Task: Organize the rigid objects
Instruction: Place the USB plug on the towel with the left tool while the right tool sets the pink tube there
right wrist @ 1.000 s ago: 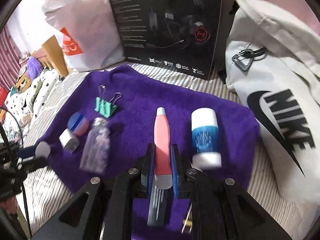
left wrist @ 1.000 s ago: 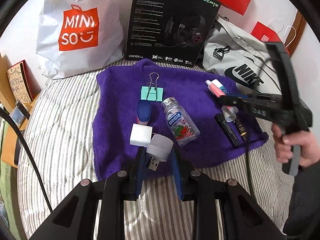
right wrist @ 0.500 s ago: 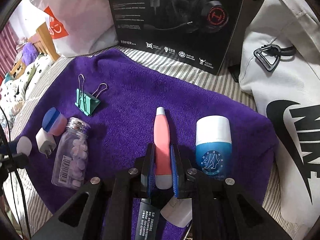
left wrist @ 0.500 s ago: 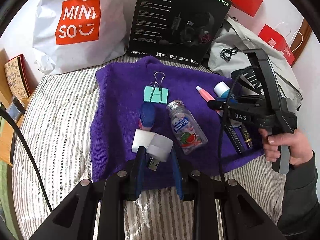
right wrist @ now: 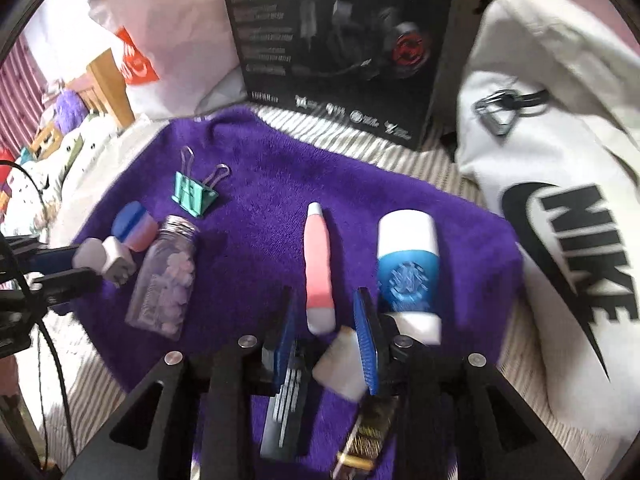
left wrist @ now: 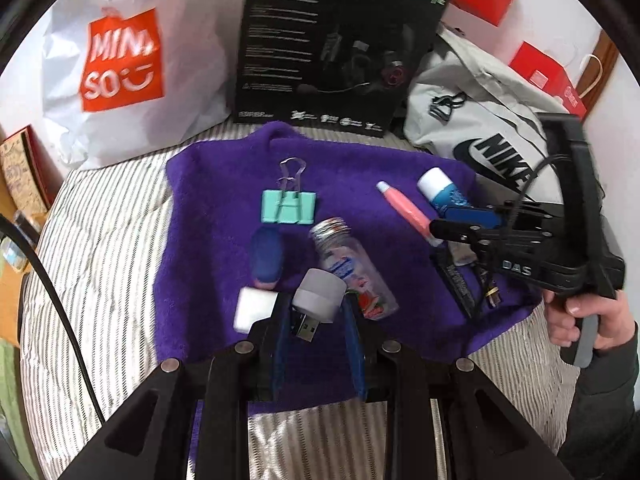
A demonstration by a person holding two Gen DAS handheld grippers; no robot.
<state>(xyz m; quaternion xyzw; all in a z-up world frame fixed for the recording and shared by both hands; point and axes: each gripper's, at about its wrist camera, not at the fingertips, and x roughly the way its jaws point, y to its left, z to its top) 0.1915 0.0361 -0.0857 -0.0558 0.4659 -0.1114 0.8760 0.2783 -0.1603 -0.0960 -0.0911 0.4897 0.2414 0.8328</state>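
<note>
My left gripper (left wrist: 316, 312) is shut on a white USB lamp (left wrist: 320, 294) just above the near edge of the purple towel (left wrist: 224, 184). On the towel lie a teal binder clip (left wrist: 289, 207), a blue-and-pink capsule (left wrist: 266, 254), a white charger cube (left wrist: 254, 308) and a clear candy bottle (left wrist: 352, 268). My right gripper (right wrist: 324, 300) is open. The pink tube (right wrist: 318, 264) lies flat with its near end between the blue fingers. A blue-and-white bottle (right wrist: 408, 264) lies to its right. A black tube (right wrist: 284, 408) and a gold-black stick (right wrist: 364, 436) sit under the right gripper.
A MINISO bag (left wrist: 120, 60), a black headset box (left wrist: 332, 40) and a grey Nike bag (left wrist: 480, 120) stand along the towel's far side. Red bags (left wrist: 552, 84) lean against the wall. Striped bedding (left wrist: 100, 260) surrounds the towel. A person's hand (left wrist: 588, 316) holds the right gripper.
The right gripper has opened and let go of the pink tube, which now rests on the towel. The left gripper still holds the USB lamp in about the same place.
</note>
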